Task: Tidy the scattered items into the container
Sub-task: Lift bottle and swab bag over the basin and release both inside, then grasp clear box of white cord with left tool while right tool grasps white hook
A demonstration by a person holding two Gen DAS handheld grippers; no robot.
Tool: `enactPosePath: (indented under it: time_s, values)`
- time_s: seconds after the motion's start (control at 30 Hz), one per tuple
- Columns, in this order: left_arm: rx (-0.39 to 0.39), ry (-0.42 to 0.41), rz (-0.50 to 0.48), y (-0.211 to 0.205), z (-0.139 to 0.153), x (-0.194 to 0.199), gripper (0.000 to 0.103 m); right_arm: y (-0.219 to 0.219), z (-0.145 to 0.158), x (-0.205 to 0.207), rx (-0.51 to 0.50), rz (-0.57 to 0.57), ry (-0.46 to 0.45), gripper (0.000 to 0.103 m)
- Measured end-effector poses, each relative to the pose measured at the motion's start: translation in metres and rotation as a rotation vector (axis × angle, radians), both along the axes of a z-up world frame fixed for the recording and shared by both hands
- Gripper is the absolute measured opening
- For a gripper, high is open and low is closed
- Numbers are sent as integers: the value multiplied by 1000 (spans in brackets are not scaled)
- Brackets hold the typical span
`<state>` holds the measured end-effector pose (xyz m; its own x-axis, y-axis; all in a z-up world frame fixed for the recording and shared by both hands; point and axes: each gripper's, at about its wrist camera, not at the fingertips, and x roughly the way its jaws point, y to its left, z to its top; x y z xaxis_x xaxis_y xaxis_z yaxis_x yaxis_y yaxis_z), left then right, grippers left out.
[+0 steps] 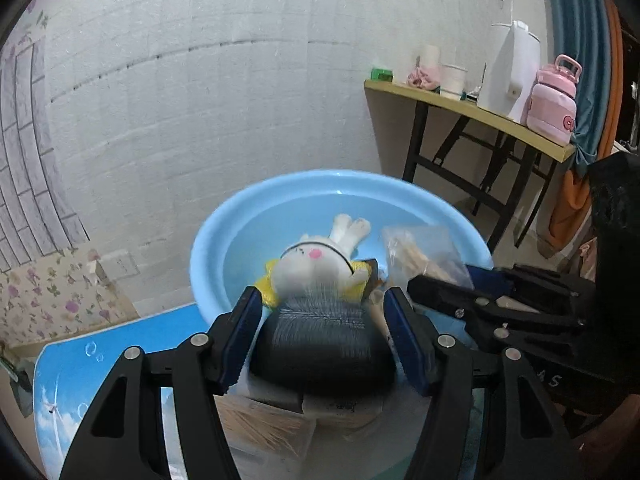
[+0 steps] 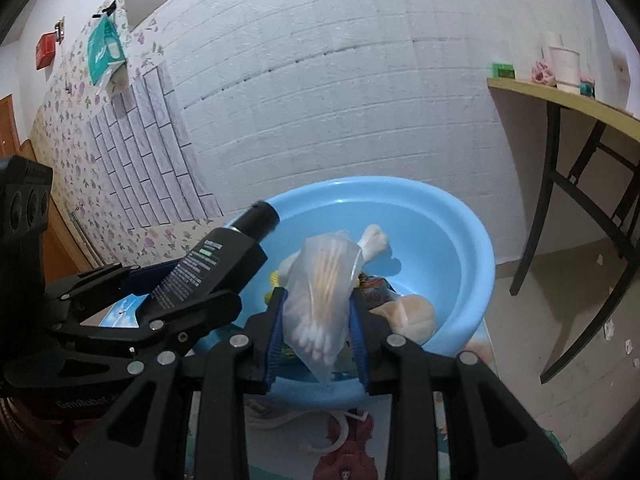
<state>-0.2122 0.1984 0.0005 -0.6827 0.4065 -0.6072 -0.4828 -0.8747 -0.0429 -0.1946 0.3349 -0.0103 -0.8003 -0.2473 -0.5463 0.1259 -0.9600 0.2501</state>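
Note:
A light blue basin (image 1: pixel 224 224) sits on a printed mat and shows in both views (image 2: pixel 460 216). Inside it lie a white plush rabbit (image 1: pixel 316 260), a bun-like item (image 2: pixel 412 312) and a snack packet (image 2: pixel 374 286). My left gripper (image 1: pixel 322 312) is shut on a black tube (image 1: pixel 320 344), cap forward, at the basin's near rim; the tube shows from the side in the right wrist view (image 2: pixel 216 264). My right gripper (image 2: pixel 318 316) is shut on a clear bag of cotton swabs (image 2: pixel 320 292), held over the basin's near edge; the bag also shows in the left wrist view (image 1: pixel 424 256).
A box of toothpicks (image 1: pixel 264 424) lies on the blue mat (image 1: pixel 120 344) below my left gripper. A white cord (image 2: pixel 304 424) lies on the mat in front of the basin. A folding table (image 1: pixel 472 112) with a pink jug, kettle and cups stands at the right by the wall.

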Motion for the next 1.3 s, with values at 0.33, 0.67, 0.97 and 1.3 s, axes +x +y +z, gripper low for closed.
enactPosePath:
  time_s: [0.33,0.67,0.97,1.3]
  values:
    - [2,5,33,-27,6,28,63,-11,0,12,0,10,-18,33]
    - [4,-14,147,-91,3,72,74,-27,14,42,51,3,-32,51]
    - [-34,-77,238,-146,-23,106,90,-32,7,78,86,-1,-82,51]
    - [-52,-160,315,-179,-50,116,92,-31,-16,94,117,-21,-173,51]
